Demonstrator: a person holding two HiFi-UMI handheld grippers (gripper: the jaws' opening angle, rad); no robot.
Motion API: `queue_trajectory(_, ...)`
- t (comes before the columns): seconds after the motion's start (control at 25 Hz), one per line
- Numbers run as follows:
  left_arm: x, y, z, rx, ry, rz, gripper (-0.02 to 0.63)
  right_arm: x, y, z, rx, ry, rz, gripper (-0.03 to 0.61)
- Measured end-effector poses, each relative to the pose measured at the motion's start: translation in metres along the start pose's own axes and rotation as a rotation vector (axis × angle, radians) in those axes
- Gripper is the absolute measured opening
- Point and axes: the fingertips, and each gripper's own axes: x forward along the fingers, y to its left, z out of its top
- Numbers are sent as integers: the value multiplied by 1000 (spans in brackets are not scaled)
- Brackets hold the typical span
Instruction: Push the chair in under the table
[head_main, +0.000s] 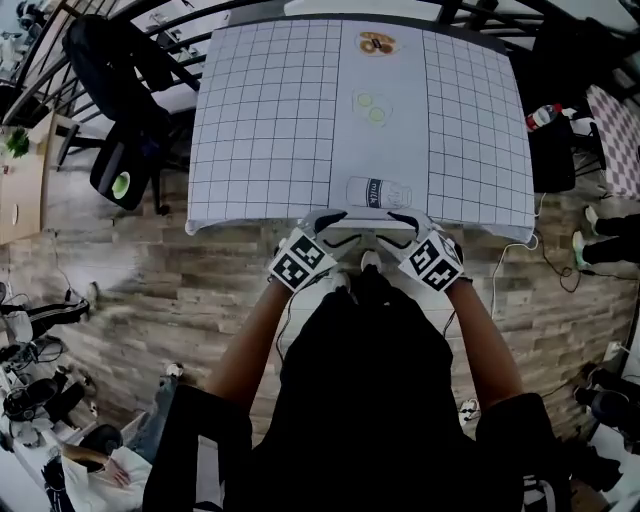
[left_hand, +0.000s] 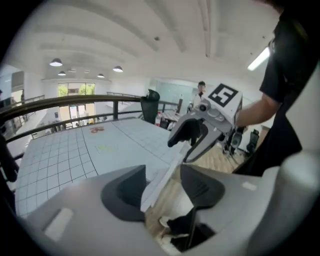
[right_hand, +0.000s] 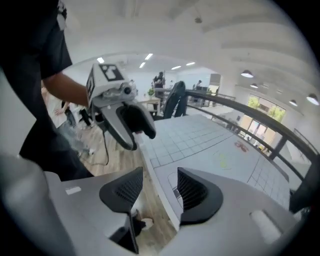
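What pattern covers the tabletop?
Tabletop: white, dark grid either side of a plain strip; best in the head view.

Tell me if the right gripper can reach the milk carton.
Probably yes: the milk carton lies on the table, at its near edge, ahead of the open right gripper, nothing between.

The right gripper (right_hand: 159, 181) holds its two dark ribbed pads (right_hand: 199, 191) well apart, with nothing gripped. The near edge of the table (right_hand: 210, 135), covered in a grid pattern, runs up between them, with wooden floor (right_hand: 122, 161) on its left. Above that edge, at the upper left, the left gripper (right_hand: 131, 131) hangs with its marker cube on top, held by a person's arm (right_hand: 65, 90) in a dark sleeve. A dark railing (right_hand: 250, 112) runs along the table's right side, and a dark office chair (right_hand: 175, 100) stands beyond its far end.
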Motion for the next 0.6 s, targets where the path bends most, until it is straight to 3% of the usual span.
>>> queue_trajectory(0.16, -38, -18, 27, -148, -199, 29, 212, -51, -3, 43, 236, -251, -87, 204)
queue_trajectory(0.28, -64, -23, 49, -245, -342, 62, 184, -91, -10, 71, 319, -430, -192, 155)
queue_trajectory(0.48, -105, -31, 85, -189, -497, 183, 53, -142, -4, 102, 403, -644, -304, -1)
queue_trajectory(0.6, -120, -34, 100, -151, -542, 239, 12, -161, -2, 111, 452, -703, -376, -2)
